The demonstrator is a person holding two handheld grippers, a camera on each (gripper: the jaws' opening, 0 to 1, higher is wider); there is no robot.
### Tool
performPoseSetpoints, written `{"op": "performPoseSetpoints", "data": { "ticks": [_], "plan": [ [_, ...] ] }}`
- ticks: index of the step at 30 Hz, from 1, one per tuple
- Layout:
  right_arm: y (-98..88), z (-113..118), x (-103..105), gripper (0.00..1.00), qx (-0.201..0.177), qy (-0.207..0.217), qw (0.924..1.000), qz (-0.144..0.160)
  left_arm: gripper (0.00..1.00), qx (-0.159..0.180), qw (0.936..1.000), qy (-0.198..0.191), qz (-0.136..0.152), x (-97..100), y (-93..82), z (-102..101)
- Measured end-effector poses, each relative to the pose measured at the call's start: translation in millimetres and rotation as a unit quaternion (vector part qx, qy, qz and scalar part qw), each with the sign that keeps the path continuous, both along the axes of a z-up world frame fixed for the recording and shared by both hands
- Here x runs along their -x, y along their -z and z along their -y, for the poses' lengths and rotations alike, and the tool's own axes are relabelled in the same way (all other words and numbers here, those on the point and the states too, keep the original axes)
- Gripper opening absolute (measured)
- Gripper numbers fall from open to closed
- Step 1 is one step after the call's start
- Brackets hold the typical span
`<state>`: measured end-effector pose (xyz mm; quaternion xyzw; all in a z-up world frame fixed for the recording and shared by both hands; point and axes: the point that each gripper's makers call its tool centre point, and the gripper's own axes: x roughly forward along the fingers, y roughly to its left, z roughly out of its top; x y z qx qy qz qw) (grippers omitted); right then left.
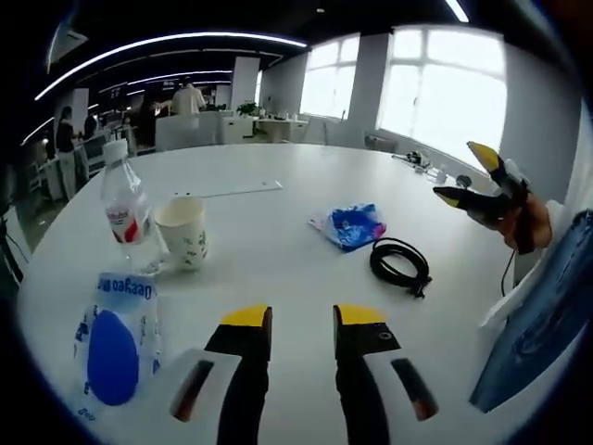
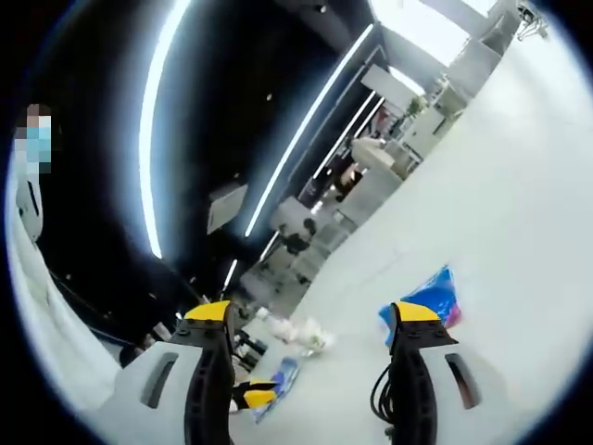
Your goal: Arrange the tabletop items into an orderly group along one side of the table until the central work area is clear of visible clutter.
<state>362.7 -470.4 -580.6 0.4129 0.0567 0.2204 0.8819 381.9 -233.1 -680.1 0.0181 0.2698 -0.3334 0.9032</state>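
Tabletop items lie scattered on the round white surface (image 1: pixel 278 232): nearest us a crinkly blue-and-white plastic packet (image 1: pixel 116 338), then paper cup (image 1: pixel 182 232), clear water bottle (image 1: pixel 124 204), coiled black cable (image 1: pixel 400 264), blue wrapper (image 1: pixel 352 225). Grouping seems barely begun. Left tool (image 1: pixel 303 317) and right tool (image 2: pixel 312 311) gape, empty.

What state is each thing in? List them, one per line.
Water bottle: upright, cap on.
Paper cup: upright, beside the bottle.
Blue-and-white packet: lying flat.
Blue wrapper: crumpled.
Black cable: coiled, loose.
Left gripper: open, empty.
Right gripper: open, empty.
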Motion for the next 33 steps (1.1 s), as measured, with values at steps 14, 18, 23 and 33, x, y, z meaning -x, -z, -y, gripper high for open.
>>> {"op": "performPoseSetpoints", "data": {
  "ticks": [14,18,23,33],
  "plan": [
    [-8.9,4.3,-1.0,0.68,-0.001,0.006,0.9999,0.013,0.42,0.018,0.9925,-0.12,-0.01,-3.2,1.8,-58.3],
    [-4.7,2.4,1.1,0.67,-0.003,0.005,1.0,0.005,0.46,0.024,0.9871,-0.158,-0.015,-3.3,4.6,-76.9],
    [0.6,2.2,1.1,0.67,-0.002,0.001,1.0,-0.003,0.5,0.038,0.9781,-0.204,-0.017,-4.1,4.1,-96.0],
    [6.2,-2.8,-1.0,0.65,-0.002,-0.003,0.9999,-0.015,0.57,0.064,0.9355,-0.347,-0.023,4.5,7.4,-154.8]
  ]
}}
